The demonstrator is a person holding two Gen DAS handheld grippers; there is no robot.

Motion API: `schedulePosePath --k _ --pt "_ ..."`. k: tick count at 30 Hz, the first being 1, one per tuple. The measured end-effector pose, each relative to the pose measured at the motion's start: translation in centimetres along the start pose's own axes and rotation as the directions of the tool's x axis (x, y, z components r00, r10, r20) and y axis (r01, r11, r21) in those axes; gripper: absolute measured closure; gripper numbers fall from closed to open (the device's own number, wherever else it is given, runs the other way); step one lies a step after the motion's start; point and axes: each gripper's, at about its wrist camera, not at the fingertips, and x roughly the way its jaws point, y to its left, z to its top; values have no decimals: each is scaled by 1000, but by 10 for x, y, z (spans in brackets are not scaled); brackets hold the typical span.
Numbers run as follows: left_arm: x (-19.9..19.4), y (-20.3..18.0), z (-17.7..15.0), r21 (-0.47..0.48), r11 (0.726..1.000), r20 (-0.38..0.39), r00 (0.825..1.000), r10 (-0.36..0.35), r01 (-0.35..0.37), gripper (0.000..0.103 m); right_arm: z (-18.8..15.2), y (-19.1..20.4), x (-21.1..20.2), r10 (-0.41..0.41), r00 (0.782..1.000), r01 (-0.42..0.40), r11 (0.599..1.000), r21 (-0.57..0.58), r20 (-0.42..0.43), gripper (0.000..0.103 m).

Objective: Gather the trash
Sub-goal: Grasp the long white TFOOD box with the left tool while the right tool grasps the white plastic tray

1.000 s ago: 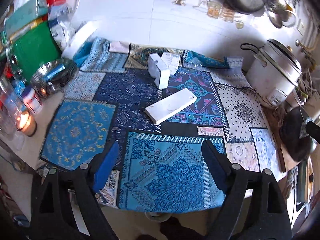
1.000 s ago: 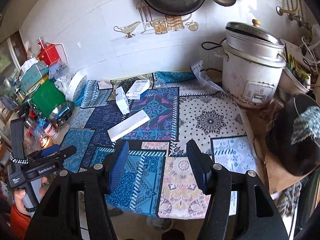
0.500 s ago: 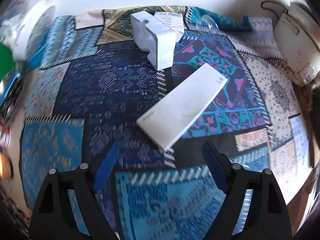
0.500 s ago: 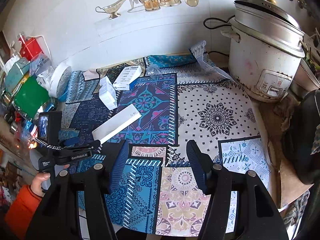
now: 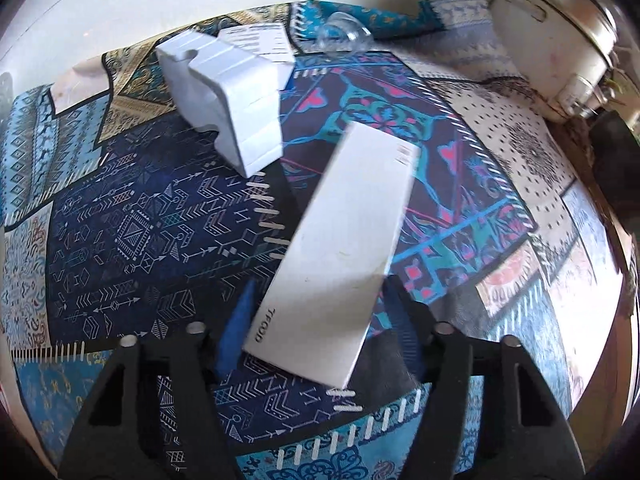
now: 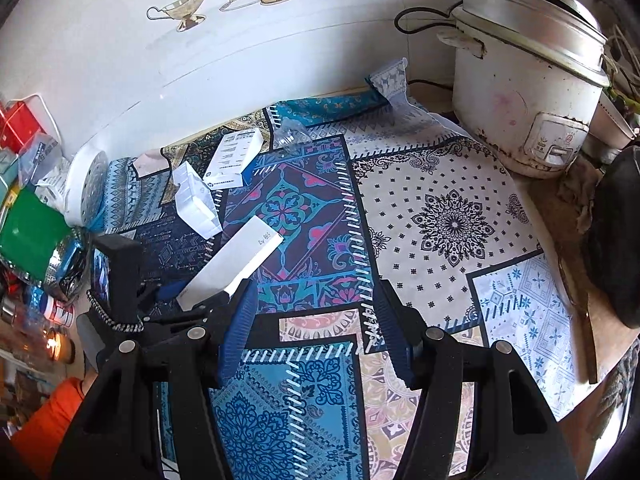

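Observation:
A long flat white box (image 5: 340,256) lies on the patterned cloth (image 5: 132,216). My left gripper (image 5: 320,320) is open, its fingers on either side of the box's near end; the box also shows in the right wrist view (image 6: 234,262), with the left gripper (image 6: 192,300) at it. Behind stand a white moulded insert (image 5: 228,96) (image 6: 196,200), a printed white carton (image 5: 264,44) (image 6: 234,156) and a crumpled clear plastic piece (image 5: 344,34) (image 6: 290,136). My right gripper (image 6: 316,336) is open and empty, above the cloth's front part.
A white rice cooker (image 6: 524,76) stands at the back right, with a dark pan (image 6: 616,236) by the right edge. Green and red packages, a steel bowl (image 6: 60,256) and jars crowd the left side. A lit candle (image 6: 56,348) sits at the left front.
My left gripper has moved forward and down to the long white box, which now sits between its open fingers. My right gripper has moved forward a little over the cloth.

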Motion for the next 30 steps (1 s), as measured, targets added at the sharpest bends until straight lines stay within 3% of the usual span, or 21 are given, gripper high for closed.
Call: schedulePosePath --k 3,9,15,18,24,26,28,30 --pt "-7 1 -9 1 1000 -6 1000 -25 25 52 7 16 12 18 1000 -18 1000 -16 -4 47" --pt "-33 27 -45 -61 997 -38 998 -43 40 52 25 71 41 77 997 -79 991 -111 -20 47" --pt "-54 74 -70 -229 972 -44 998 47 -56 52 40 132 88 136 990 -143 965 -219 -47 47" --pt "-60 96 -77 -309 945 -57 994 97 -110 52 46 148 121 96 993 -108 966 -235 -64 47" --pt "-64 103 -86 -313 935 -44 986 161 -167 52 54 150 162 67 993 -86 975 -204 -100 47" --pt "-62 95 -88 -271 942 -41 980 197 -200 52 54 151 165 69 992 -90 972 -218 -102 65" --pt "-61 87 -92 -231 951 -29 978 206 -207 47 53 150 164 83 990 -106 970 -217 -114 75" --pt "-61 80 -95 -216 955 -20 978 206 -206 46 53 146 158 96 991 -114 971 -210 -94 76"
